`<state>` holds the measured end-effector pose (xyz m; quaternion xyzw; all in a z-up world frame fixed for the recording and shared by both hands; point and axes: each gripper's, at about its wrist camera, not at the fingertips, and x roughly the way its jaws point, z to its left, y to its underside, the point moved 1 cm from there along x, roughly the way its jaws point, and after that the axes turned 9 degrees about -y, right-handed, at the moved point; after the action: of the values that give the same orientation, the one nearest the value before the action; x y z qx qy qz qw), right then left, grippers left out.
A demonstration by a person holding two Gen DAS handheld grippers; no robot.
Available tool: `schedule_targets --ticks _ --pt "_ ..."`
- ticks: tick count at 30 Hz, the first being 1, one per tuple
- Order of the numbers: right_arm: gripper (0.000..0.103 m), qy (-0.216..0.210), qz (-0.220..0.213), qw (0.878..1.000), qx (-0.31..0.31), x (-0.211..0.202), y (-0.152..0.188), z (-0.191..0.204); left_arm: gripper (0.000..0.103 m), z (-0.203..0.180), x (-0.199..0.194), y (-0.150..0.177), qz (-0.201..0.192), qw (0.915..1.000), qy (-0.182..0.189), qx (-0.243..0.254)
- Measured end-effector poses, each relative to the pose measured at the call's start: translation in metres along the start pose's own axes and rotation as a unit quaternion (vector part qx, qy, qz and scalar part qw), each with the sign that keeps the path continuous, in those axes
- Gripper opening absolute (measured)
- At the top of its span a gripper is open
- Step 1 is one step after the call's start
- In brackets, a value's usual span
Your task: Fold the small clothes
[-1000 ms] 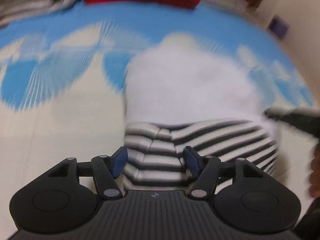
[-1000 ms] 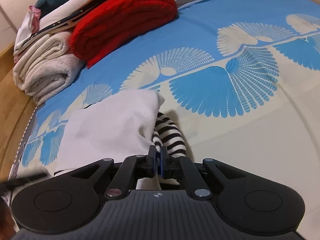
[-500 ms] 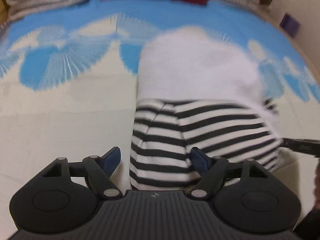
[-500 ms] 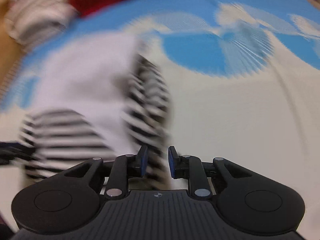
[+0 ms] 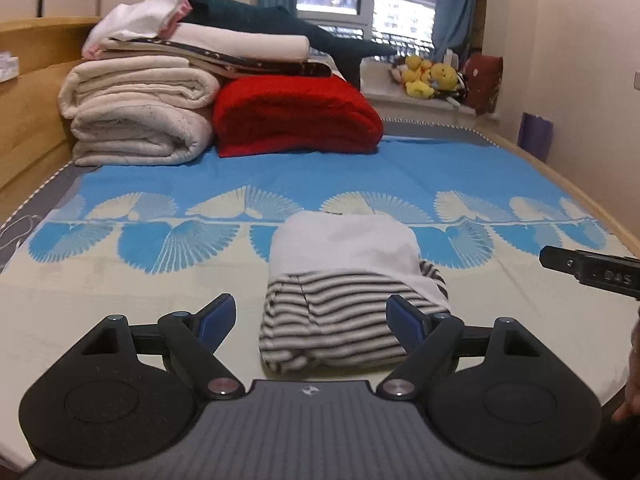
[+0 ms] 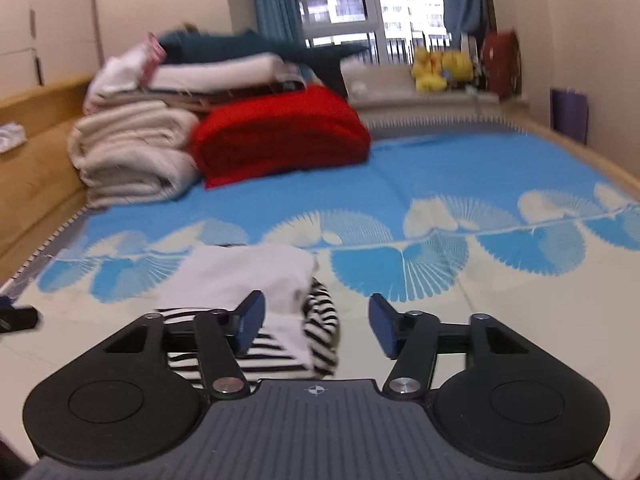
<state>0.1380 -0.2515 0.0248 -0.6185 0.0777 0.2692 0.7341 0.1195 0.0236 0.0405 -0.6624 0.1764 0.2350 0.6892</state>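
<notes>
I see my left hand-held gripper (image 5: pixel 308 318) with its jaws spread wide and my right hand-held gripper (image 6: pixel 314 322) the same; both have just been opening, the right from fully pinched, and nothing is clamped in either now. The small white and striped garment (image 5: pixel 348 280) that they gripped a moment ago lies folded near the front edge of the bed (image 5: pixel 120 292), below both grippers. I judge this fold finished.
</notes>
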Motion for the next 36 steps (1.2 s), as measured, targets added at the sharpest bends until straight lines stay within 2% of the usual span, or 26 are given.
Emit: schedule_targets --ticks 3,4,5,7,9,12,17,36 --pt "0.078 -0.001 -0.015 1.0 -0.002 -0.031 0.018 0.02 0.089 -0.008 -0.009 0.032 -0.004 0.9998 0.009 -0.019" --pt "0.079 0.001 -0.014 1.0 -0.001 -0.035 0.025 0.024 0.099 -0.011 -0.007 0.042 0.008 0.9997 0.007 -0.021" --pt "0.082 0.002 -0.01 1.0 0.0 -0.039 0.033 0.027 0.102 -0.015 -0.001 0.052 0.034 0.9992 -0.003 -0.02" --pt "0.086 0.009 0.011 1.0 0.003 -0.039 0.05 0.032 0.102 -0.02 0.014 0.062 0.083 0.996 -0.021 -0.025" --pt "0.086 0.019 0.037 0.999 0.009 -0.032 0.059 0.035 0.102 -0.022 0.017 0.062 0.075 0.9966 -0.021 -0.028" --pt "0.086 0.023 0.047 0.999 0.004 -0.023 0.063 0.04 0.102 -0.025 0.021 0.057 0.056 0.9979 -0.033 -0.006" --pt "0.086 0.028 0.066 0.997 -0.018 -0.016 0.07 0.044 0.102 -0.019 0.027 0.057 0.074 0.9966 -0.025 -0.027" --pt "0.088 0.014 0.079 0.997 -0.018 -0.002 0.074 0.058 0.102 -0.018 0.033 0.059 0.085 0.9957 -0.027 -0.025"
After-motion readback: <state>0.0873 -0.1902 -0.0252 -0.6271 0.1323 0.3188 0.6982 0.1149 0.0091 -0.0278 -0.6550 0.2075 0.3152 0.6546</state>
